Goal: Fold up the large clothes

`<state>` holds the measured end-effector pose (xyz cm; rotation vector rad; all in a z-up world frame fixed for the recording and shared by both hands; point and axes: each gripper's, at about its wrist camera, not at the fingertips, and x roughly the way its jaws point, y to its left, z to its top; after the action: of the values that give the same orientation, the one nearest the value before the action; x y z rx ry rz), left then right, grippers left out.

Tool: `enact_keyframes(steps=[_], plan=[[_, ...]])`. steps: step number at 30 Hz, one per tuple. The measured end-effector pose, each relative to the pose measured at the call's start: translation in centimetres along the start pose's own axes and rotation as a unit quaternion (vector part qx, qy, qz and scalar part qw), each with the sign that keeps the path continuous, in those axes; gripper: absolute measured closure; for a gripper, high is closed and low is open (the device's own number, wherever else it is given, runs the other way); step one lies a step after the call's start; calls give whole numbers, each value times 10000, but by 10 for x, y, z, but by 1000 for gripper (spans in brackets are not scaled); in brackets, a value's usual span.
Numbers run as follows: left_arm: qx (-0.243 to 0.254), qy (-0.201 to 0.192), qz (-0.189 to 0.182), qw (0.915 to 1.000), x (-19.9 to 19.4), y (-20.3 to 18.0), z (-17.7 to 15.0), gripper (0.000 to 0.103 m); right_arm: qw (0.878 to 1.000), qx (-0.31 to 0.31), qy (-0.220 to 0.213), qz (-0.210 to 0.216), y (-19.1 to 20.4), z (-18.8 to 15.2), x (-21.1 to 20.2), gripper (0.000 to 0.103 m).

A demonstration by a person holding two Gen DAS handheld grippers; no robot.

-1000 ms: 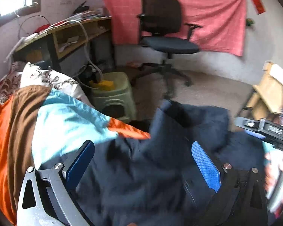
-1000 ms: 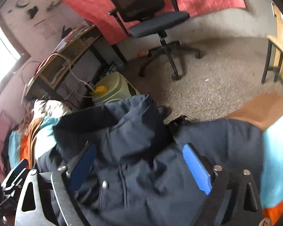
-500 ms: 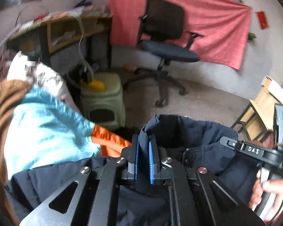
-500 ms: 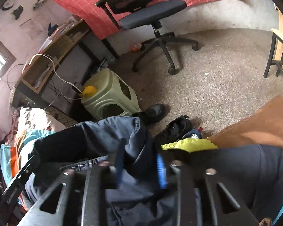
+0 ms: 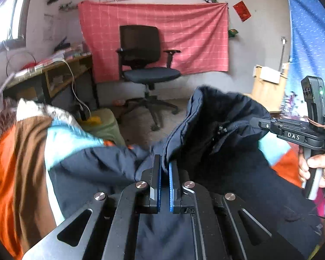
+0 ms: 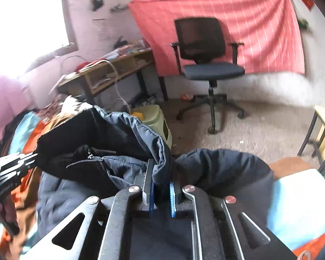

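A dark navy padded jacket (image 5: 216,134) lies over a bed with an orange, brown and light-blue cover (image 5: 21,151). My left gripper (image 5: 164,164) is shut on an edge of the jacket and holds it lifted. My right gripper (image 6: 161,173) is shut on another edge of the same jacket (image 6: 119,143), also lifted. The right gripper also shows at the right of the left wrist view (image 5: 292,133), and the left gripper at the left edge of the right wrist view (image 6: 8,169). The jacket's zipper (image 6: 91,158) hangs between them.
A black office chair (image 5: 145,65) stands before a red cloth on the wall (image 5: 184,32). A wooden desk (image 5: 54,73) is at the left, a green stool (image 5: 104,123) beside the bed. A wooden chair (image 6: 322,130) is at the right.
Both grippers went from open over the jacket to shut on its edges, then lifted the fabric up off the bed. The views tilted up toward the room.
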<state>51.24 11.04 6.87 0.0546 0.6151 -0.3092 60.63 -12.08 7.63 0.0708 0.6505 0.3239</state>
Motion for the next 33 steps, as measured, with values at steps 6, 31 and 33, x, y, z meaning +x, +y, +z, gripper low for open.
enact_keyframes(steps=[6,31,33], plan=[[-98,203,-372,9991,-32,-17,-31,100,9952,-865,-263,-375,41,-52,-61,93],[-493,674,-296,9961,31,-19,-95,100,9913,-1009,513,-677,39,-147,-13,94],[-420,660,-265,9966,27,-19,-95,100,9917,-983,523,-647,34,-151,-15,94]])
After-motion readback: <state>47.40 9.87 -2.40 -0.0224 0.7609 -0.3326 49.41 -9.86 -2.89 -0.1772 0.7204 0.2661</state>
